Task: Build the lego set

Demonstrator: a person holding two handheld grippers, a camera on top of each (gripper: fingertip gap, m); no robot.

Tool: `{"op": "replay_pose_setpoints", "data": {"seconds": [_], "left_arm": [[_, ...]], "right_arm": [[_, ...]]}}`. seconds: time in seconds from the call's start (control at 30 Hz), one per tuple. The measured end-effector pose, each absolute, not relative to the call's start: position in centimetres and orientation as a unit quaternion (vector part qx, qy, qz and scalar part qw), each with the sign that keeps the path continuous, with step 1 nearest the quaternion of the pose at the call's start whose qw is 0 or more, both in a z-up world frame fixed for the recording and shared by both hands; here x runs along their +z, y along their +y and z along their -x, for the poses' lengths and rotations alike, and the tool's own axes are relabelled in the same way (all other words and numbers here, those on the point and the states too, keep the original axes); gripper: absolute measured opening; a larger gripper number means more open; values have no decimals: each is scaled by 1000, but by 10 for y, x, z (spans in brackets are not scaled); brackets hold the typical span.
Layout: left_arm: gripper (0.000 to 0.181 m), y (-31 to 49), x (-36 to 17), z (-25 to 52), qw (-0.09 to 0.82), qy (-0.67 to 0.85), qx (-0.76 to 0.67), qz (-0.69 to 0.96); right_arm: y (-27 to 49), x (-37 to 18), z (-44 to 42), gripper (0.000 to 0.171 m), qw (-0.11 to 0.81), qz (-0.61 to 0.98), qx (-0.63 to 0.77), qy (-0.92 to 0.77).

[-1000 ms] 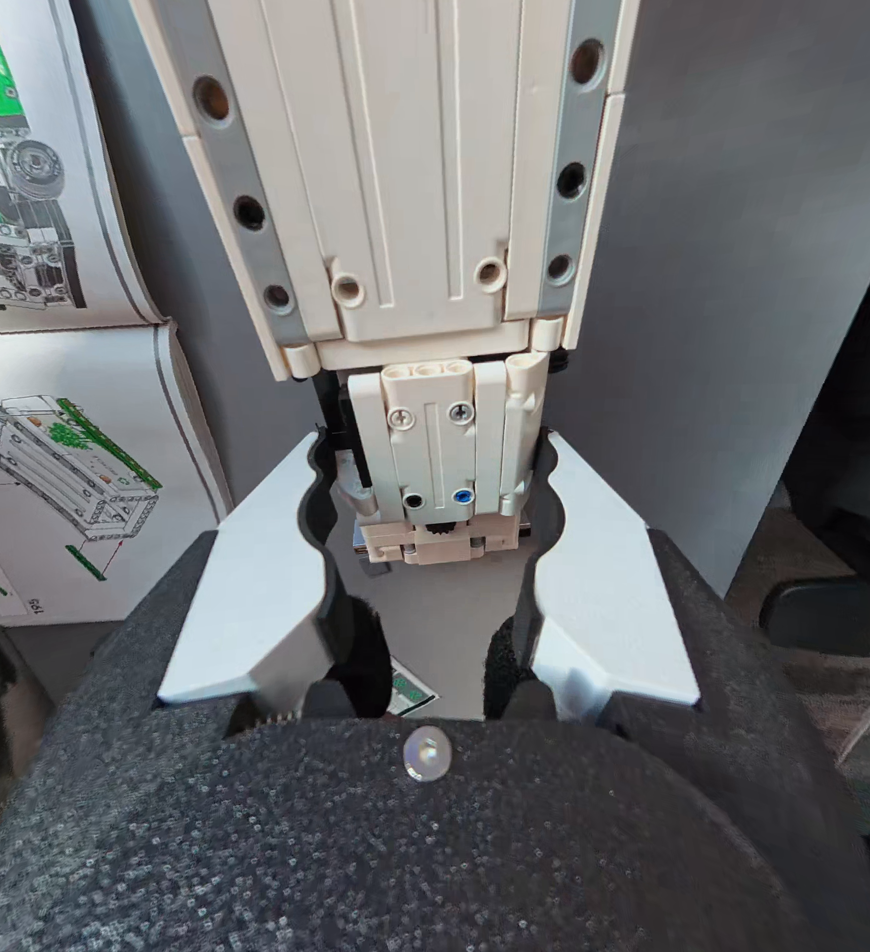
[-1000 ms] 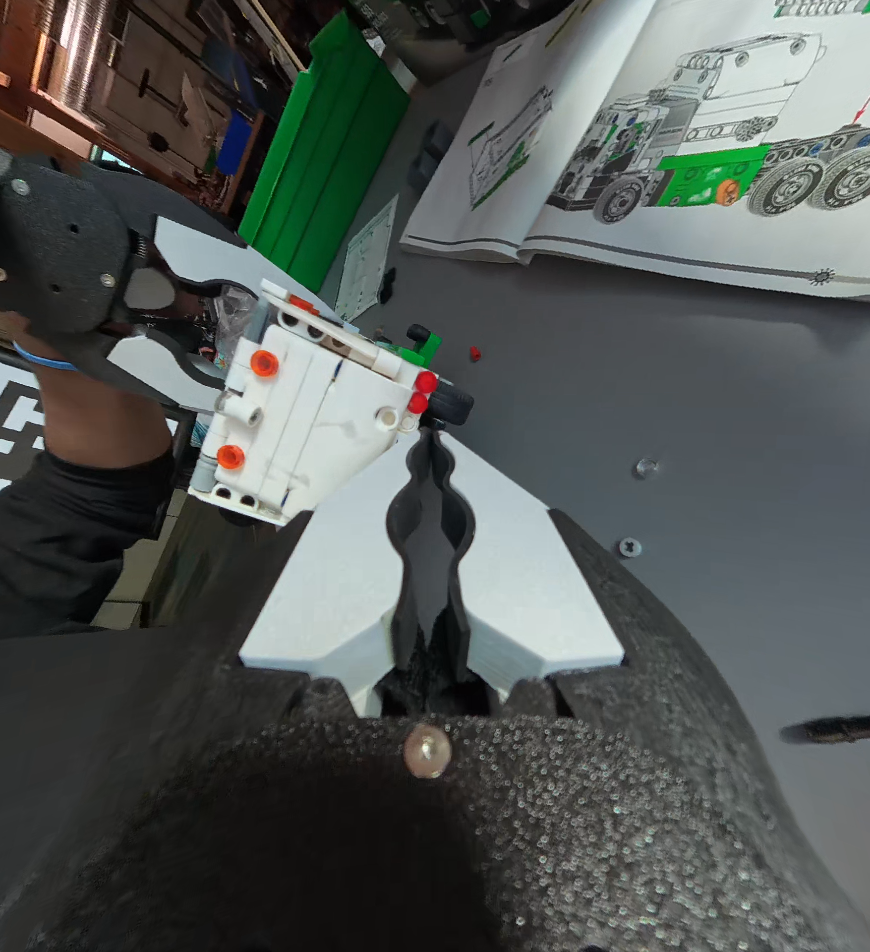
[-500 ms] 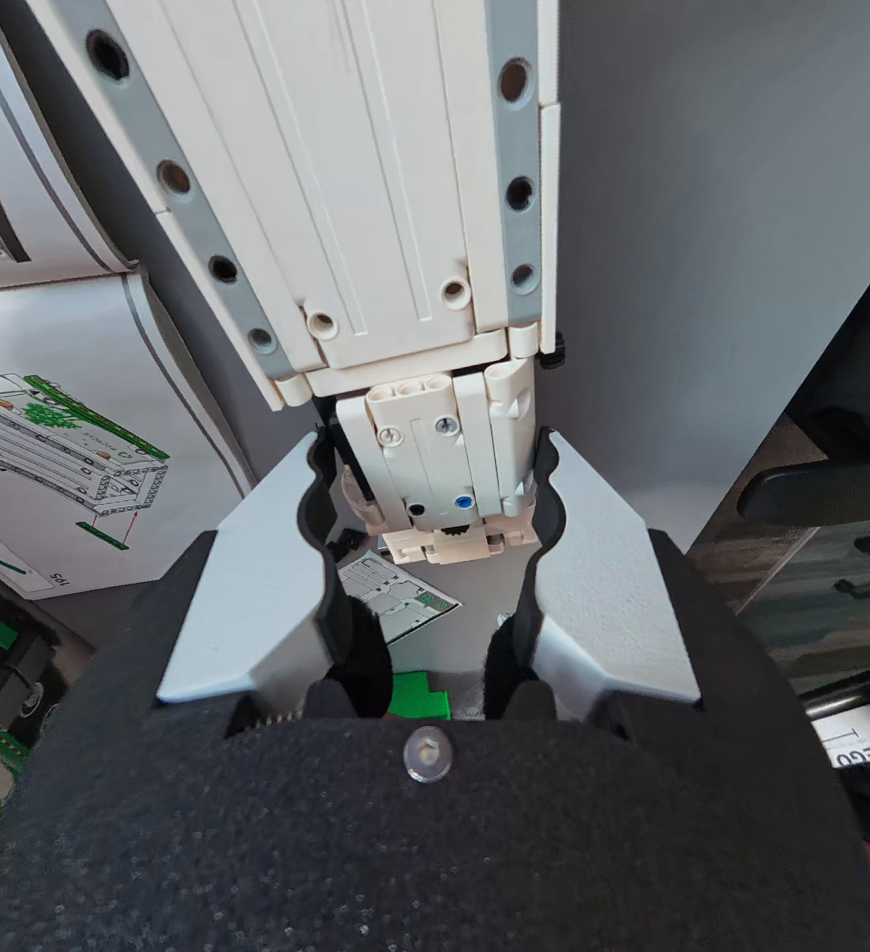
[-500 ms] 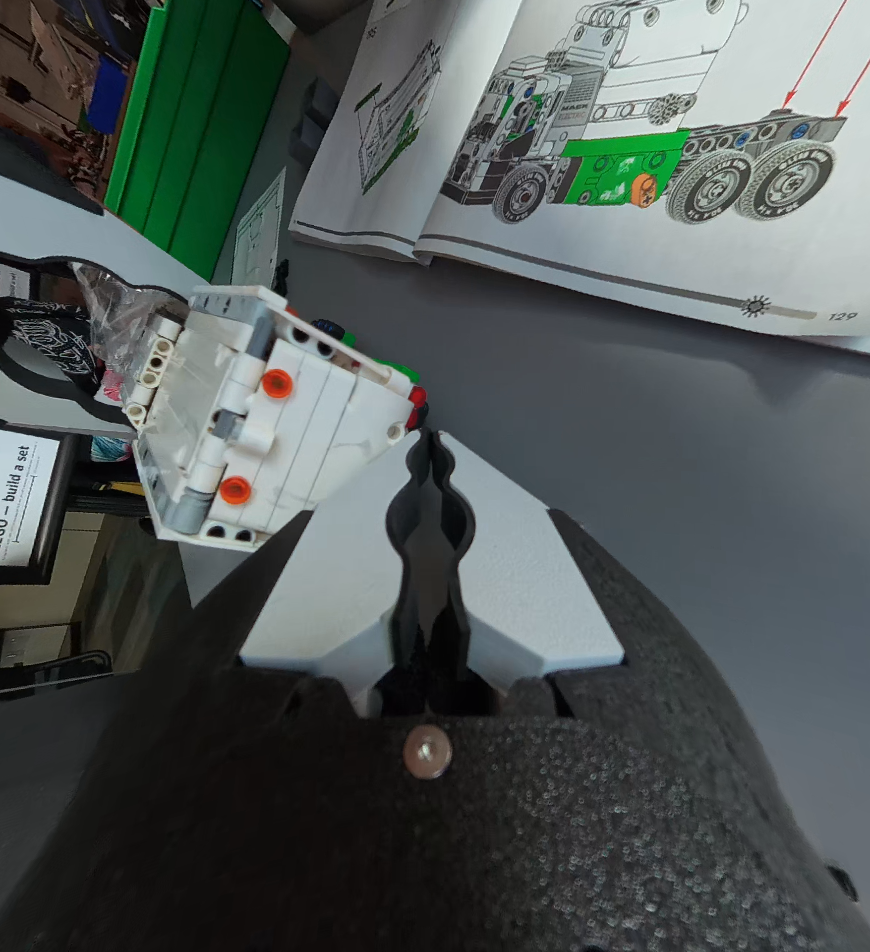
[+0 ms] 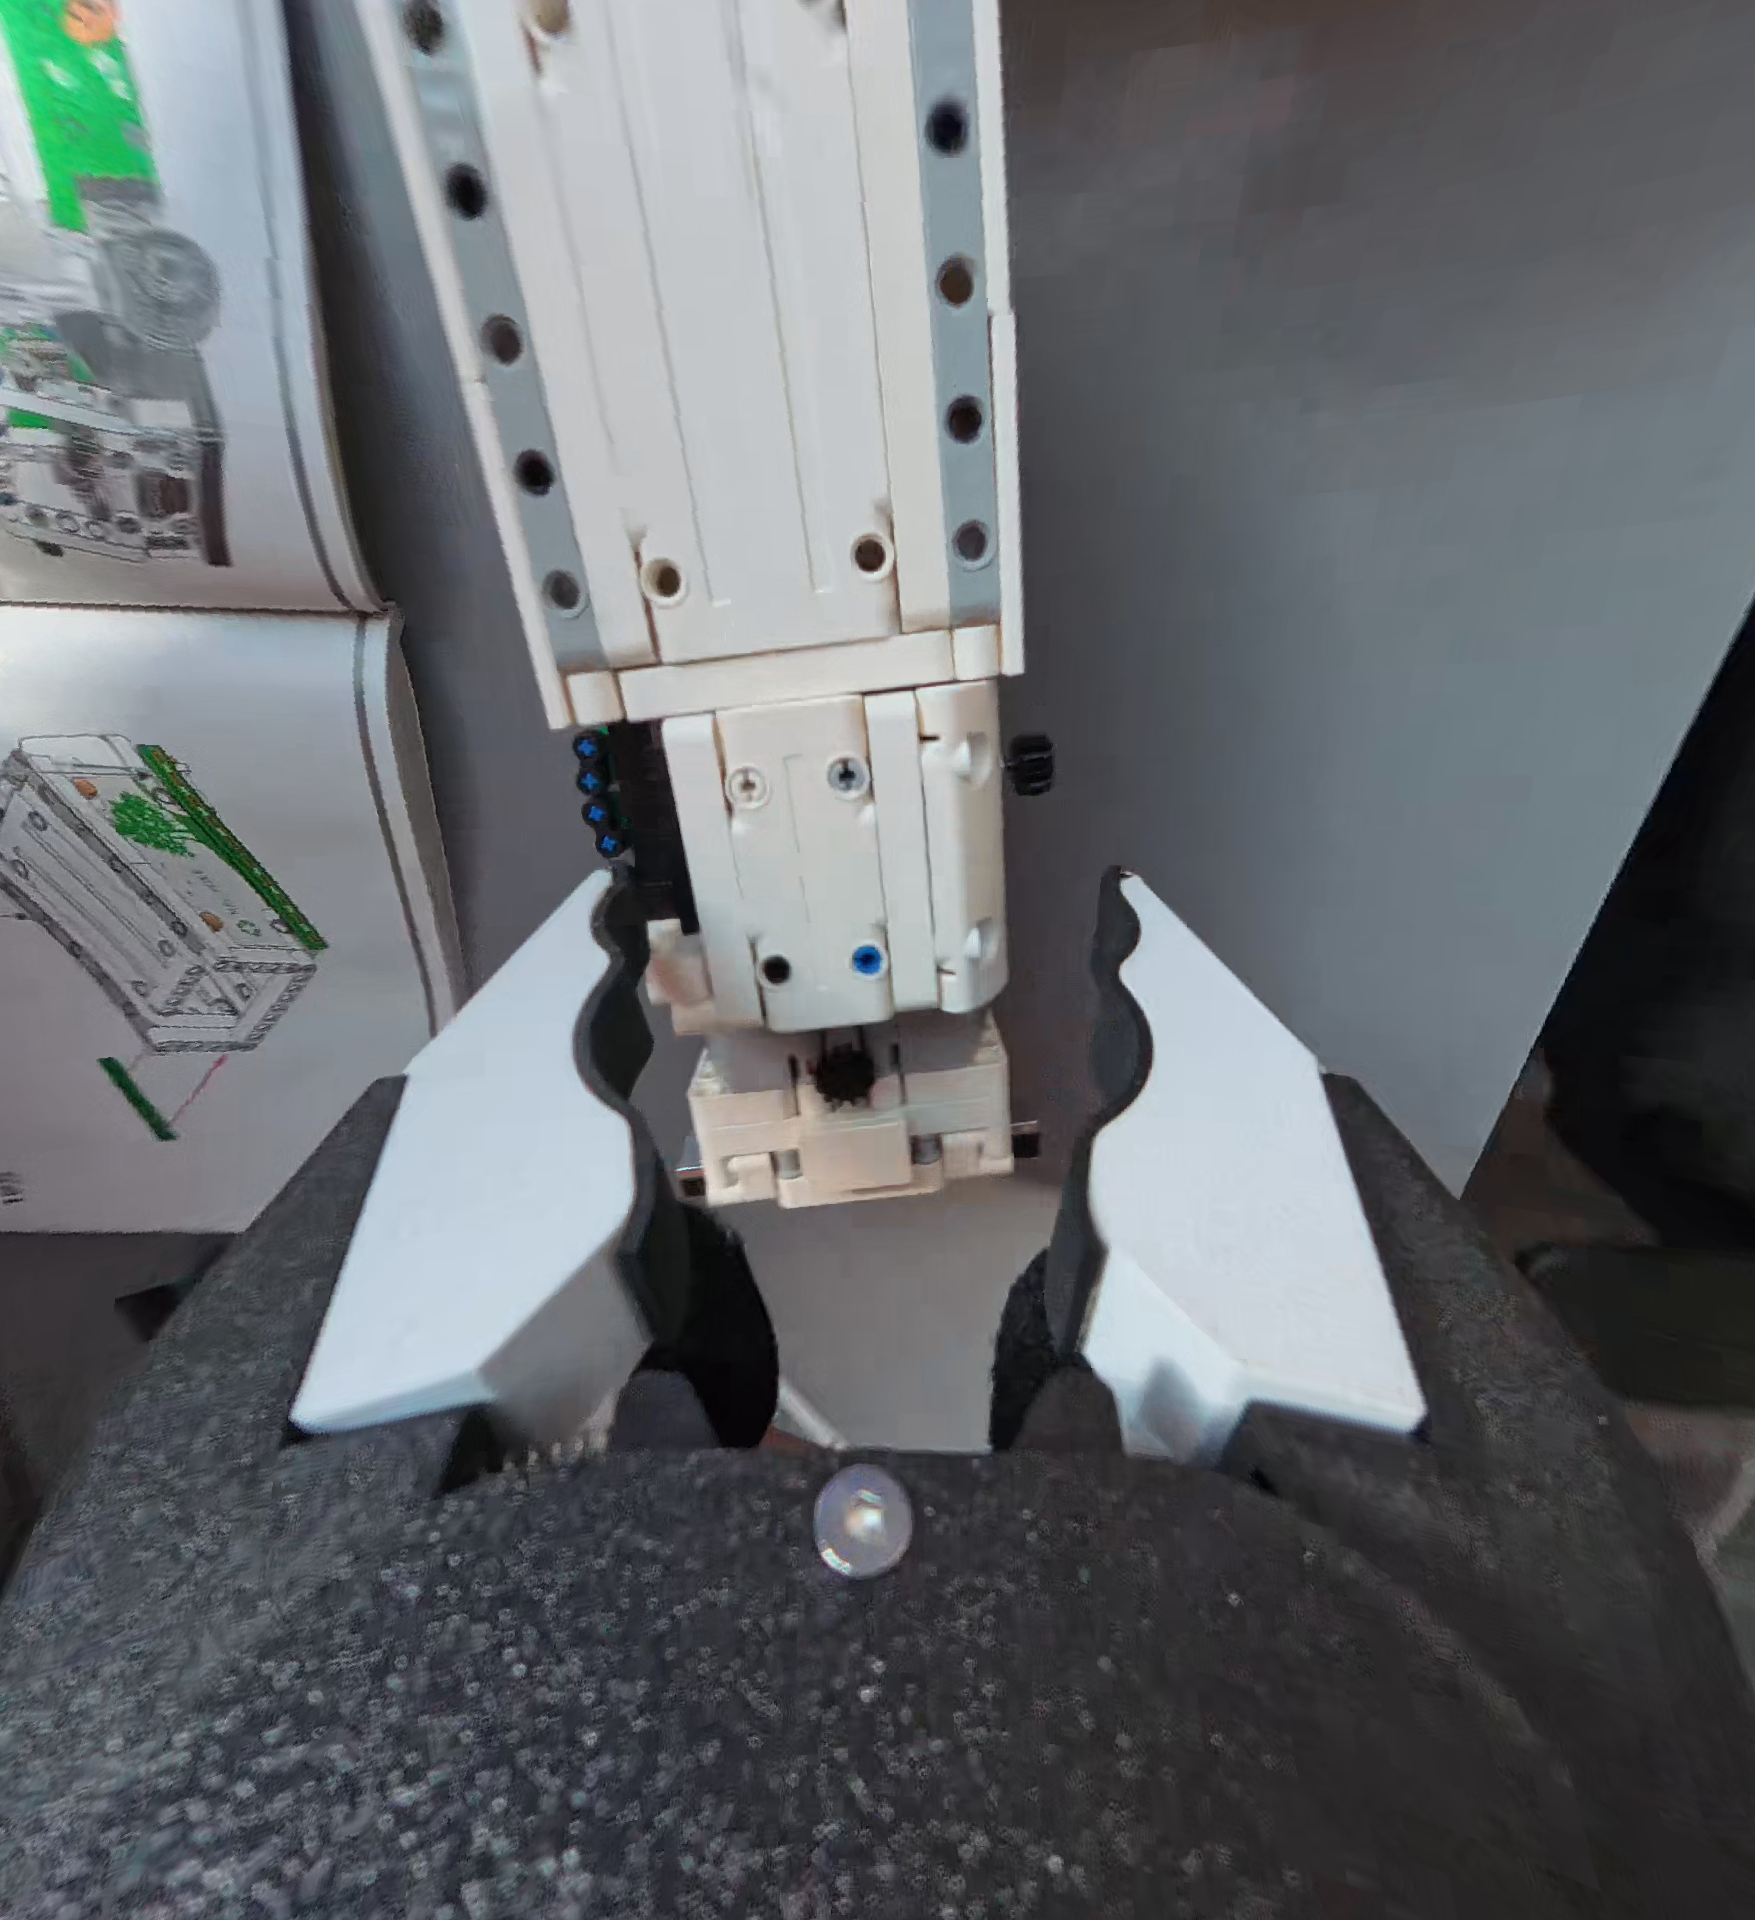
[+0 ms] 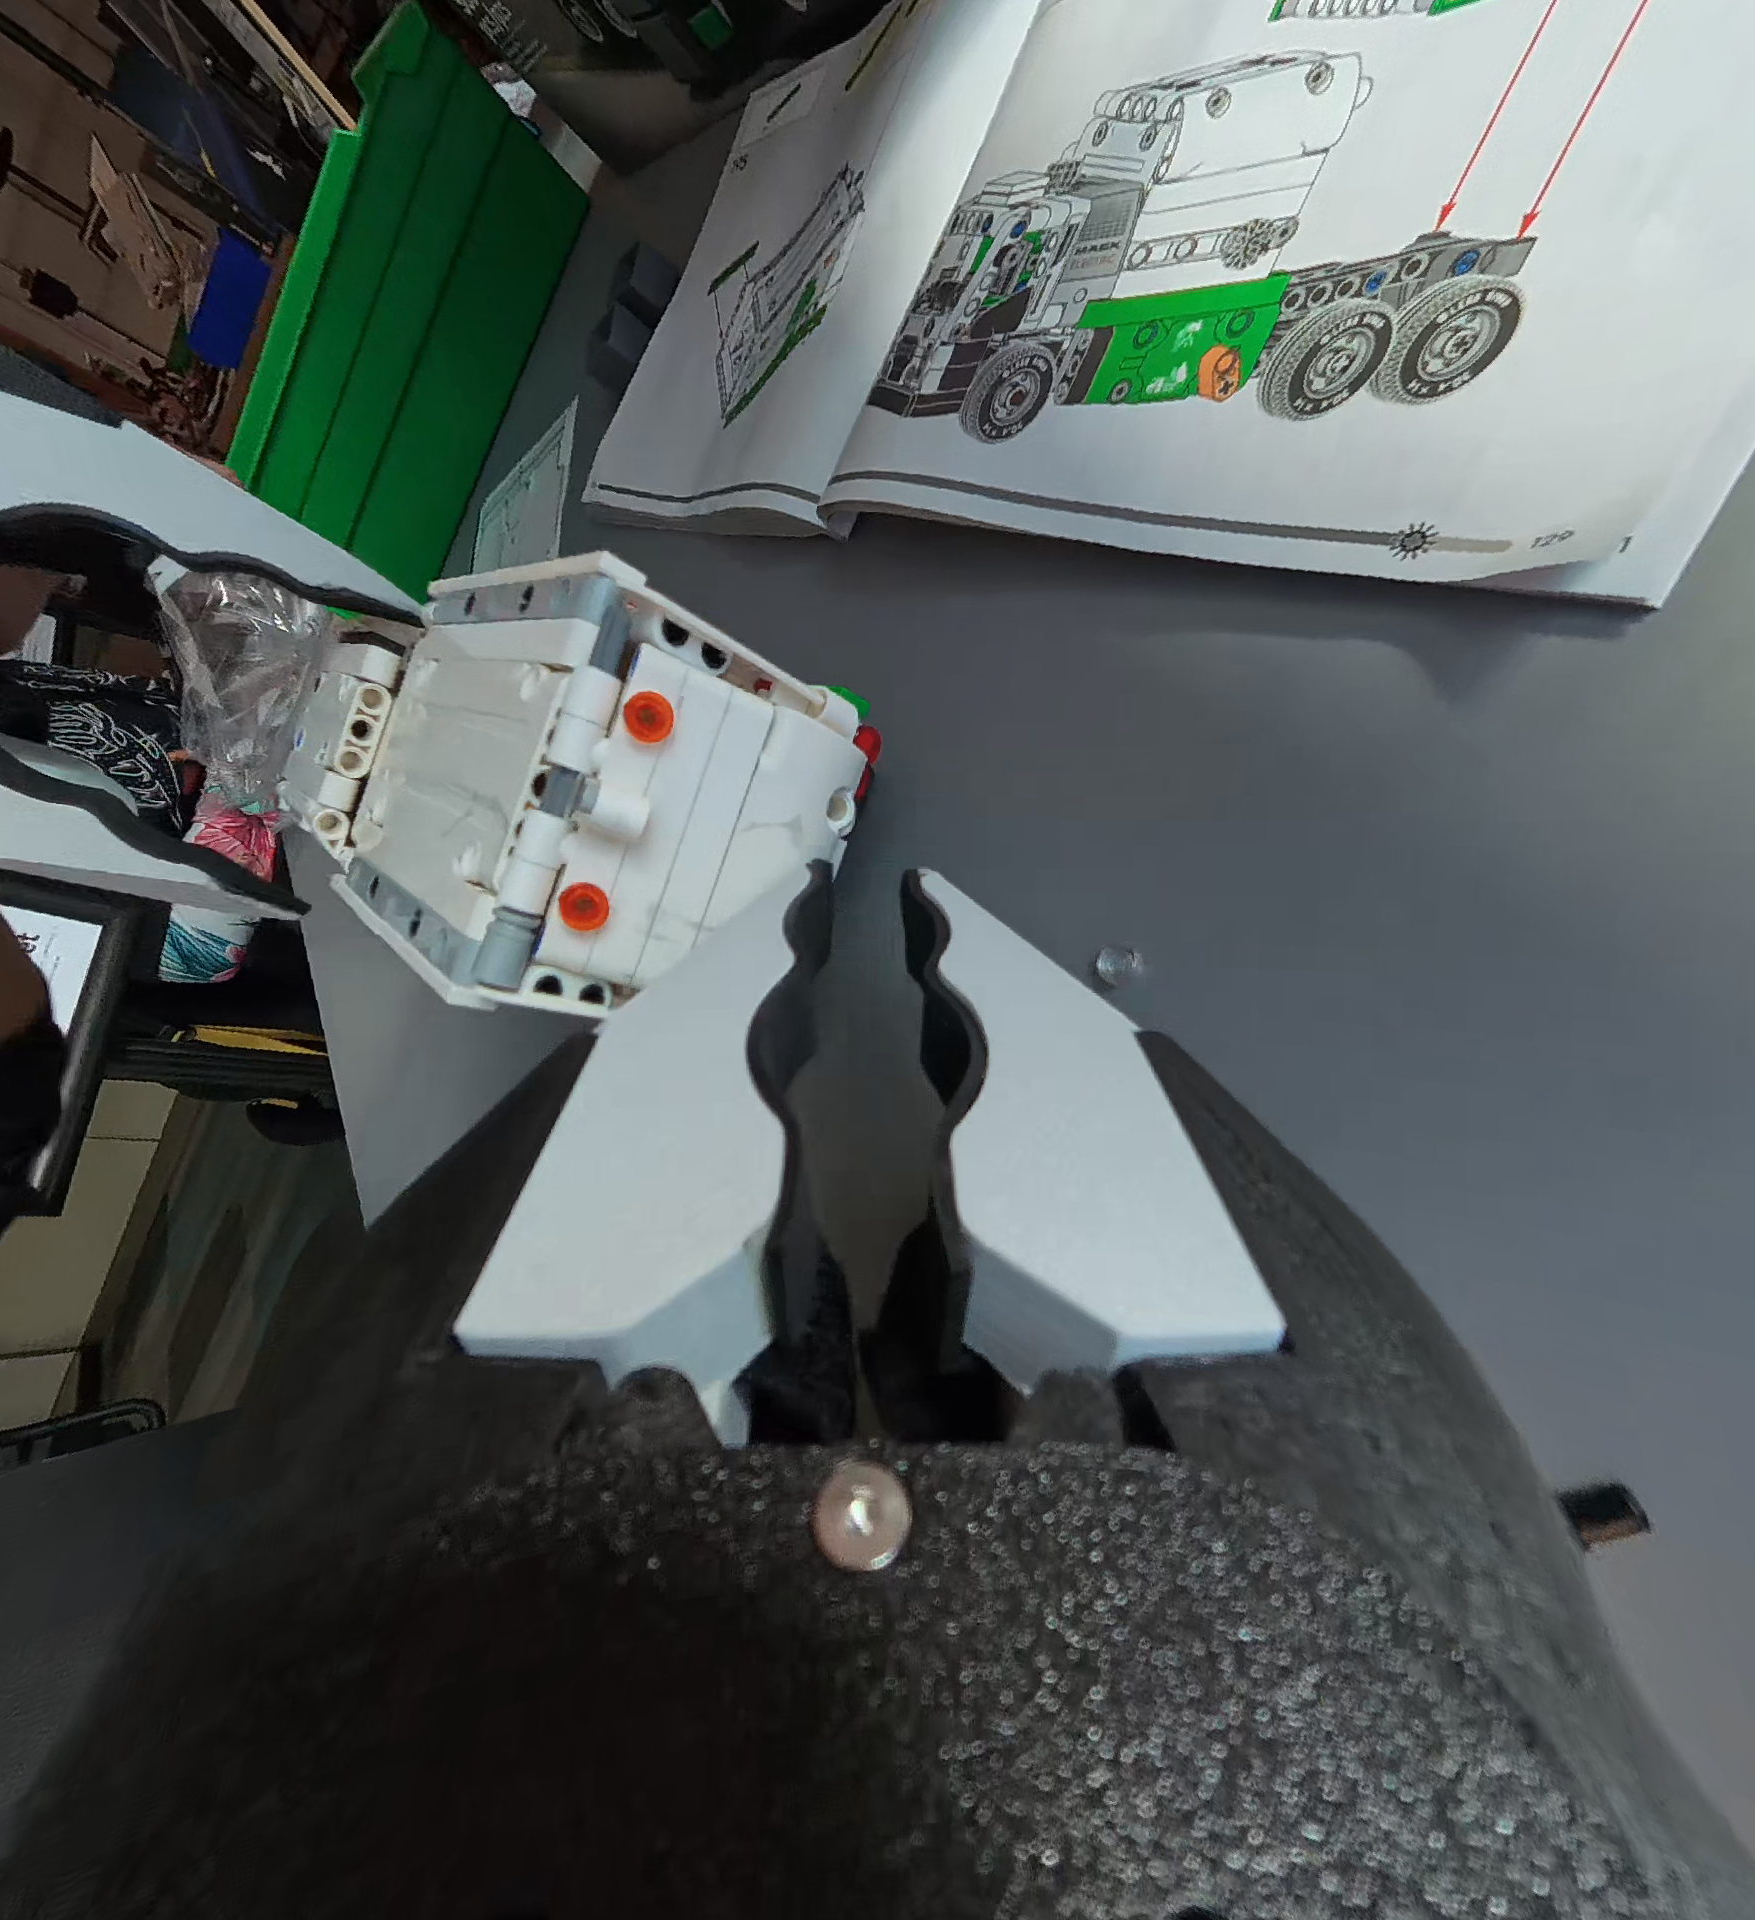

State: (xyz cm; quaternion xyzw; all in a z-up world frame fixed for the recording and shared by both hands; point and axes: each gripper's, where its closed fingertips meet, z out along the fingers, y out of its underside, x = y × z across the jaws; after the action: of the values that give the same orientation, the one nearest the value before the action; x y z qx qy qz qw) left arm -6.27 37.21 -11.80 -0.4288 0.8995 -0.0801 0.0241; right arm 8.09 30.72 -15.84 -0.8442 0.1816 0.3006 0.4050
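Note:
The white lego truck body (image 5: pixel 779 364) with grey holed beams points away from my left gripper (image 5: pixel 860 894). Its narrow end with a small black gear lies between the open jaws, with a clear gap at the right finger. In the right wrist view the same body (image 6: pixel 582 790) shows orange and red studs. It sits at the left edge of the grey table (image 6: pixel 1372 935), between the left gripper's white fingers (image 6: pixel 125 499). My right gripper (image 6: pixel 862 883) is just right of the body, its jaws a little apart and empty.
The open instruction booklet (image 6: pixel 1216 260) lies at the back of the table and shows in the left wrist view (image 5: pixel 125 883). A green bin (image 6: pixel 405 291), a sticker sheet (image 6: pixel 530 499) and a plastic bag (image 6: pixel 229 644) are at the left. A clear stud (image 6: pixel 1117 964) and a black piece (image 6: pixel 1605 1507) lie loose on the table.
My left jaws have widened and a gap now shows beside the truck body. My right jaws, shut before, have parted slightly. The body has swung round in the right wrist view.

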Motion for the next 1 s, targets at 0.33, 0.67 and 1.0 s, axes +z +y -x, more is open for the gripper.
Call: {"op": "replay_pose_setpoints", "data": {"seconds": [0.33,0.67,1.0], "left_arm": [[79,411,-134,141,154,422,-513,731],[66,401,-145,117,96,363,-551,745],[38,425,-130,87,136,412,-524,733]], "right_arm": [[297,-121,-58,112,423,741,490,178],[328,-140,-44,78,319,762,525,206],[323,-140,-52,77,341,745,518,247]]}}
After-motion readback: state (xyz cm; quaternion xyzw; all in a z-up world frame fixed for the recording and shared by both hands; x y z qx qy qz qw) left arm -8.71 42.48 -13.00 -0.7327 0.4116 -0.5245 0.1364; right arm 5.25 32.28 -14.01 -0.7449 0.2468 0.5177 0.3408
